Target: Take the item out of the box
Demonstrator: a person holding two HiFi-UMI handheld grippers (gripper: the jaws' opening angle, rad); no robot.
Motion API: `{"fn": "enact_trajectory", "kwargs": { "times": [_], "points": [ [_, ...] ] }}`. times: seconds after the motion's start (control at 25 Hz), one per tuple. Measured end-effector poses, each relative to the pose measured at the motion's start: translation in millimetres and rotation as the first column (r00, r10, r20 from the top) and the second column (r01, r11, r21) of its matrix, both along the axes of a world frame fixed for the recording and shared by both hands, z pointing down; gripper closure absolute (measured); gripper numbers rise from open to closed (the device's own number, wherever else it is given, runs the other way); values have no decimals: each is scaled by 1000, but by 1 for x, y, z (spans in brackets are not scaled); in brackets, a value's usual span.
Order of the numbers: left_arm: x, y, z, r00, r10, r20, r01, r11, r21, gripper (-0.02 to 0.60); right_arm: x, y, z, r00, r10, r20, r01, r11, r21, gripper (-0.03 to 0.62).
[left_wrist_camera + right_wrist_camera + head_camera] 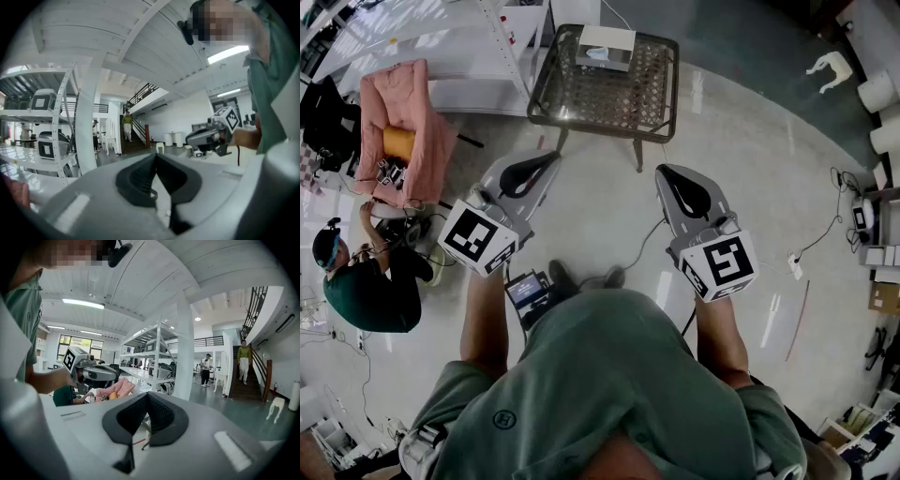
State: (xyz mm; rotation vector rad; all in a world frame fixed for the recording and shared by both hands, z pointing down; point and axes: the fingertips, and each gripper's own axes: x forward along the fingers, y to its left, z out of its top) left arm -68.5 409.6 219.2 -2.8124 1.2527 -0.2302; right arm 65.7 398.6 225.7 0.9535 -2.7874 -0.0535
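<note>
A pale box (605, 45) stands on a small dark mesh table (609, 94) ahead of me, and something bluish (601, 53) shows in it. Both grippers hang level in the air short of the table, well apart from the box. My left gripper (551, 157) is shut, its dark pads meeting at the tips (155, 155) with nothing between them. My right gripper (662, 172) is also shut and empty, its tips together (147, 394). Each gripper shows in the other's view: the right gripper (212, 135) and the left gripper (91, 371). Neither gripper view shows the box.
A pink armchair (403, 127) with a yellow thing on it stands at the left, beside white shelving (459, 47). A person in green (370, 286) sits on the floor at the left. Cables, white rolls (877, 94) and boxes line the right side. A small screen device (528, 289) lies by my feet.
</note>
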Motion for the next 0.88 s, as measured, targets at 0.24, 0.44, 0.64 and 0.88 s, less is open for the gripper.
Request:
{"fn": "enact_trajectory", "kwargs": {
  "times": [0.24, 0.44, 0.64, 0.88],
  "points": [
    [-2, -1, -1, 1000, -9, 1, 9, 1000, 1, 580, -2, -2, -2, 1000, -8, 5, 8, 1000, 4, 589],
    [-1, -4, 2, 1000, -16, 4, 16, 1000, -3, 580, 1, -5, 0, 1000, -11, 9, 11, 1000, 2, 589],
    [9, -6, 5, 1000, -20, 12, 20, 1000, -6, 580, 10, -9, 3, 1000, -16, 17, 16, 1000, -4, 589],
    [28, -12, 8, 999, -30, 39, 31, 999, -20, 580, 28, -18, 7, 998, -20, 56, 22, 999, -33, 588]
  ]
}}
